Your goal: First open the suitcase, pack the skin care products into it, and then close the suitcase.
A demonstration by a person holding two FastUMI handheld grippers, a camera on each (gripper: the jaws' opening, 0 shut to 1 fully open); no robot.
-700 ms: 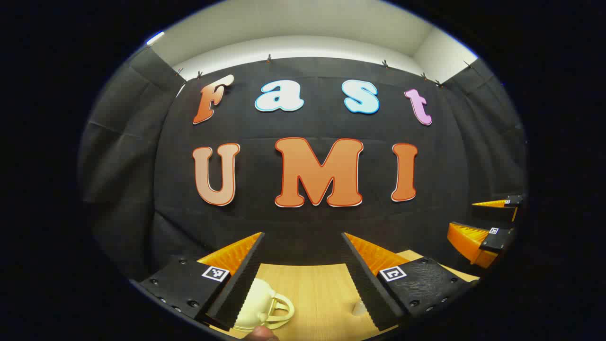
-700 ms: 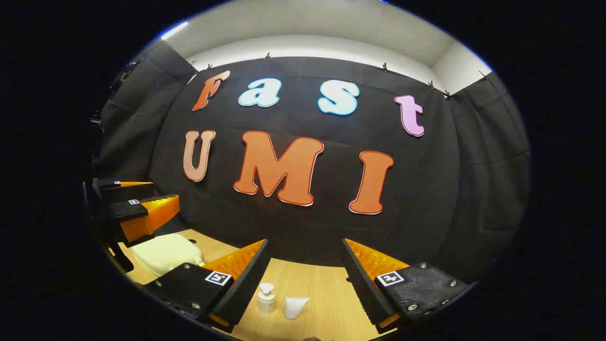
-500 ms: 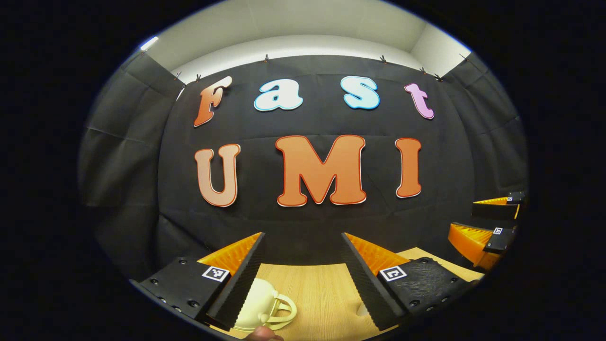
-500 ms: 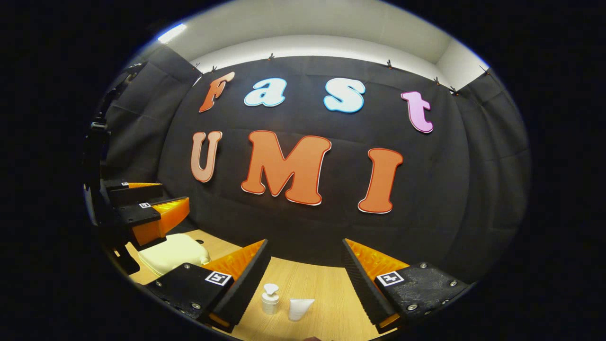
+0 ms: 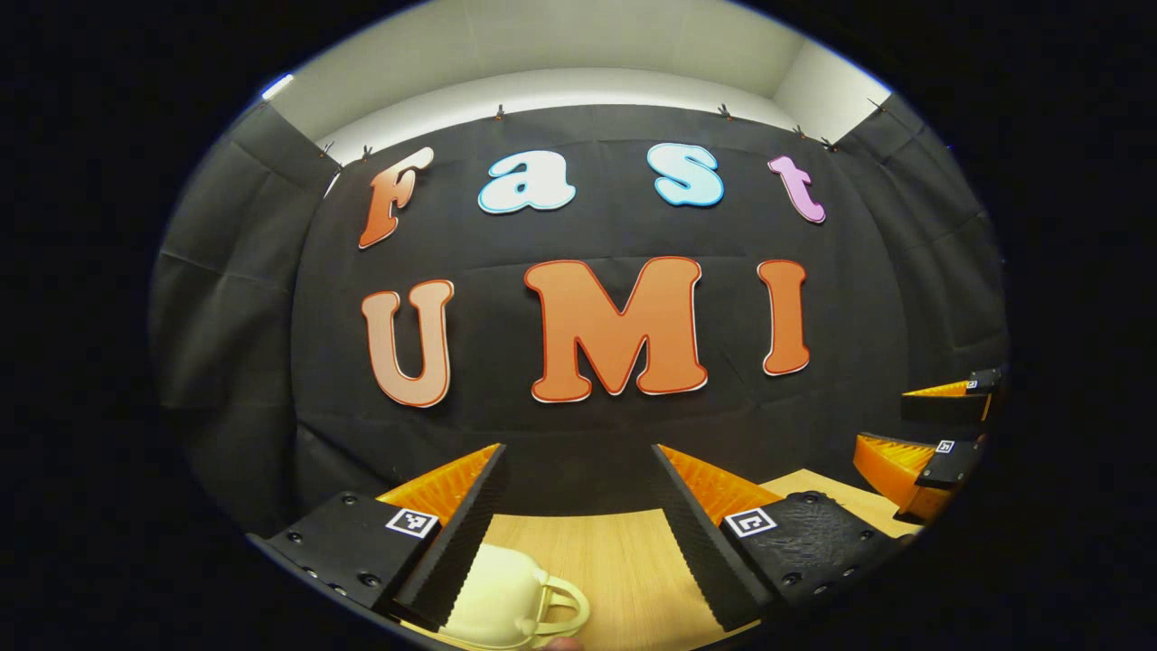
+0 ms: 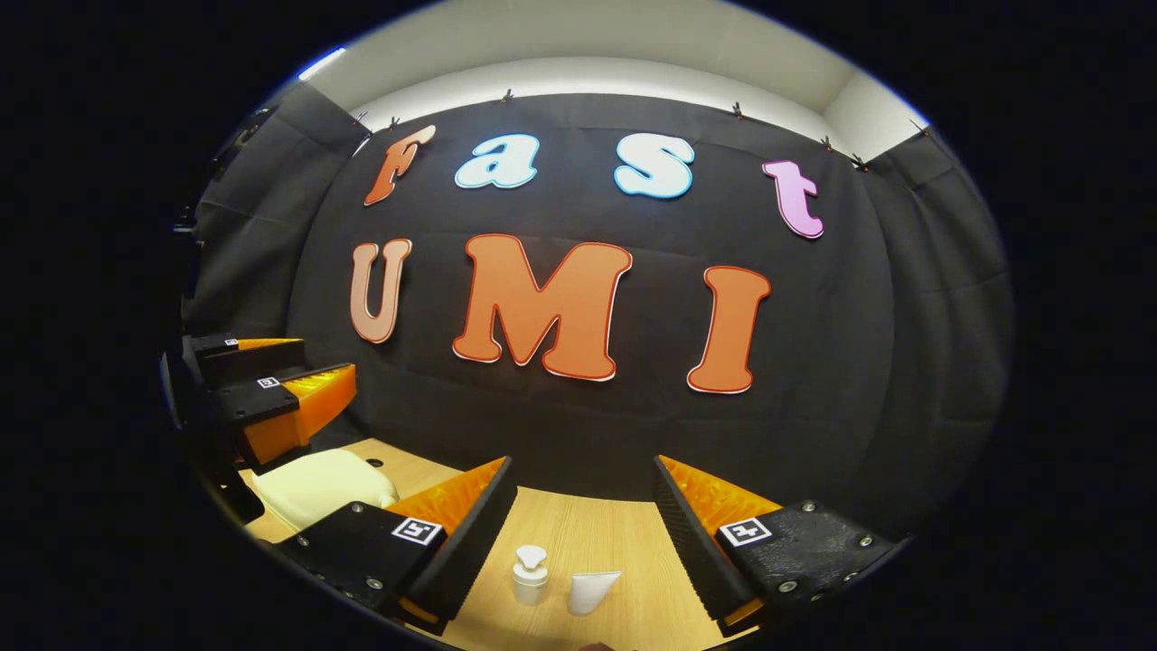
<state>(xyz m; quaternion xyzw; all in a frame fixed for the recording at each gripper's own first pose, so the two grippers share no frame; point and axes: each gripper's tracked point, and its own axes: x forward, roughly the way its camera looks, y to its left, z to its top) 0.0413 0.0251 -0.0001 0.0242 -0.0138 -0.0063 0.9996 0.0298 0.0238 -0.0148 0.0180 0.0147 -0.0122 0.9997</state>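
A small cream suitcase [image 5: 506, 601] with a looped handle lies shut on the wooden table [image 5: 624, 570], low between and left of my left gripper's fingers. My left gripper [image 5: 578, 524] is open above it, holding nothing. In the right gripper view, a white pump bottle [image 6: 529, 576] and a white tube [image 6: 592, 590] stand on the table [image 6: 624, 551] just ahead of my right gripper [image 6: 583, 533], which is open and empty. The suitcase [image 6: 321, 484] lies at the left there, under the left gripper [image 6: 280, 389]. The right gripper [image 5: 931, 425] hangs at the far right in the left gripper view.
The black cloth wall closes off the back and both sides of the booth, right behind the table's far edge. Bare wood lies between the suitcase and the two skin care products.
Both views have drifted slightly. The suitcase has slid a little rightward in the left gripper view, and the bottle and tube have shifted right in the right gripper view. Both grippers stay open.
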